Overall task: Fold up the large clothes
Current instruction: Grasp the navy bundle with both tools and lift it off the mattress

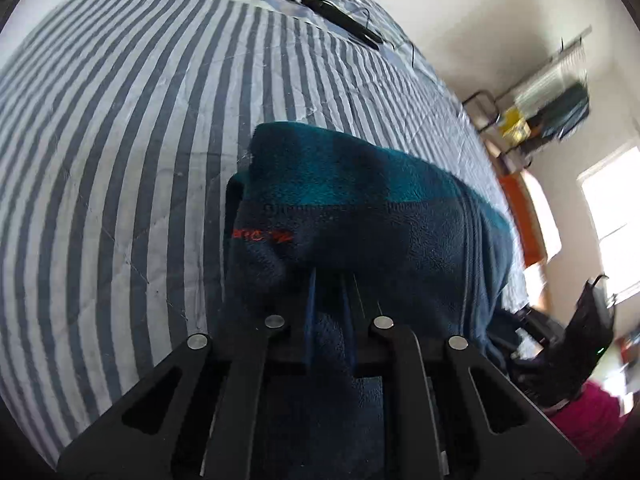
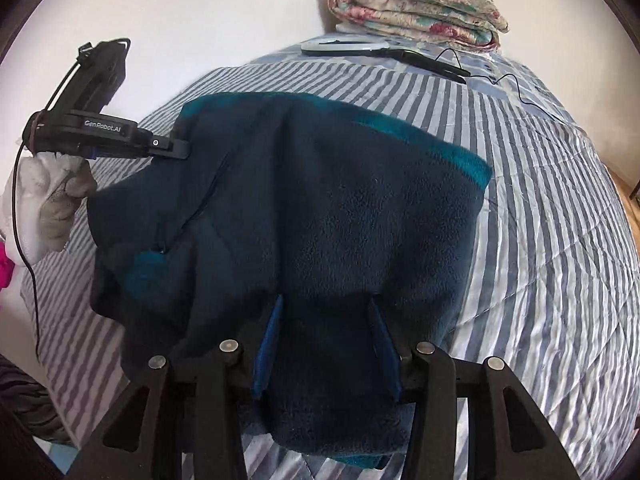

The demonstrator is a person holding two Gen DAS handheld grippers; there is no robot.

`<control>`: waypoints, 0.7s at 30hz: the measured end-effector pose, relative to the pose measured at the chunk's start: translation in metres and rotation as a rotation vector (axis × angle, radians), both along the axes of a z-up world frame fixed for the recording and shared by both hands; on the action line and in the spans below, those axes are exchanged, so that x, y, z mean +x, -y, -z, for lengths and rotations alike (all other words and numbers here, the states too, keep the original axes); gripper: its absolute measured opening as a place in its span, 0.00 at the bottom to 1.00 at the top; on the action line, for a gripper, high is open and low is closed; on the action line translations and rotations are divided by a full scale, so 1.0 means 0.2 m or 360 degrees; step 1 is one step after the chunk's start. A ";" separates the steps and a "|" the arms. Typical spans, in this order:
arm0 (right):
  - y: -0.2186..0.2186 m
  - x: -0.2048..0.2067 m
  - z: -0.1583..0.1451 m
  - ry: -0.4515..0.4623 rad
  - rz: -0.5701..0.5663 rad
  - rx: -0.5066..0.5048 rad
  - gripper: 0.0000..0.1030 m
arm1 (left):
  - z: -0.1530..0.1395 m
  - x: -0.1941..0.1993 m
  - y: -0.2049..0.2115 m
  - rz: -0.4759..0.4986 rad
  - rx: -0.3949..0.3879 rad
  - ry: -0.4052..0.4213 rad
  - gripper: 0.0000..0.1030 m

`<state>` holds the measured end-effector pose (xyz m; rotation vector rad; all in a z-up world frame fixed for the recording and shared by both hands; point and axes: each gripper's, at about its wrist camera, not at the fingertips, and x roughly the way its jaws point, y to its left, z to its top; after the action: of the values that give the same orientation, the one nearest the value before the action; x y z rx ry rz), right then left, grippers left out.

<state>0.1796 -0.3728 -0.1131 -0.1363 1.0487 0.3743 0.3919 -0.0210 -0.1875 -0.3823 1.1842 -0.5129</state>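
Two grippers work one fleece (image 2: 320,208), each clamped on a bunch of its dark cloth. Nearest in the right wrist view, the right gripper (image 2: 326,320) has its blue-padded fingers (image 2: 269,344) set fairly wide with a thick wad of fleece pressed between them. In the left wrist view, the left gripper (image 1: 332,292) has its fingers (image 1: 310,300) nearly together, pinching a thin fold of the same cloth.

From the right camera the left gripper (image 2: 180,148) shows side on, gripping the fleece's far left edge. One gloved hand (image 2: 48,204), in white, holds it from below, and one black cable hangs down beside the glove.

The fleece is navy with teal bands along its far edge and one teal patch at its near left. It is lifted at both gripped spots and sags between them, its far part lying on the bed (image 2: 540,220). In the left view a small orange mark (image 1: 260,236) shows on the navy part, too blurred to read.

One striped quilt in grey-blue and white covers the bed. Beyond the fleece lies one ring light (image 2: 348,46) with a black handle and a thin cord trailing right. At the far corner against the wall sits one folded floral blanket (image 2: 416,12).
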 end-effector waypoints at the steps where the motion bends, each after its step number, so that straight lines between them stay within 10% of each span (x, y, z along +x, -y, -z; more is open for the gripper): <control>1: 0.01 0.01 -0.01 -0.0021 0.0007 0.0002 0.46 | -0.01 0.00 -0.01 0.0003 0.0003 -0.0006 0.13; 6: 0.13 0.00 -0.12 -0.0091 0.0001 0.0198 0.44 | -0.14 -0.06 -0.05 0.0021 0.0010 0.0072 0.20; 10: 0.32 -0.06 -0.20 0.0048 0.0138 0.0323 0.64 | -0.23 -0.10 -0.20 -0.0132 -0.0163 0.0133 0.75; 16: 0.56 0.00 -0.13 -0.0047 0.0382 0.0552 0.89 | -0.07 -0.05 -0.44 -0.0324 -0.0492 -0.0132 0.77; 21: 0.61 0.08 0.02 -0.0238 0.0417 0.0712 0.89 | 0.10 -0.03 -0.49 -0.0340 -0.0660 -0.0315 0.77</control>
<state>0.1958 -0.4951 -0.1169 0.4311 1.0897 0.3756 0.3863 0.0779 -0.2067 -0.9225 1.2067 -0.5418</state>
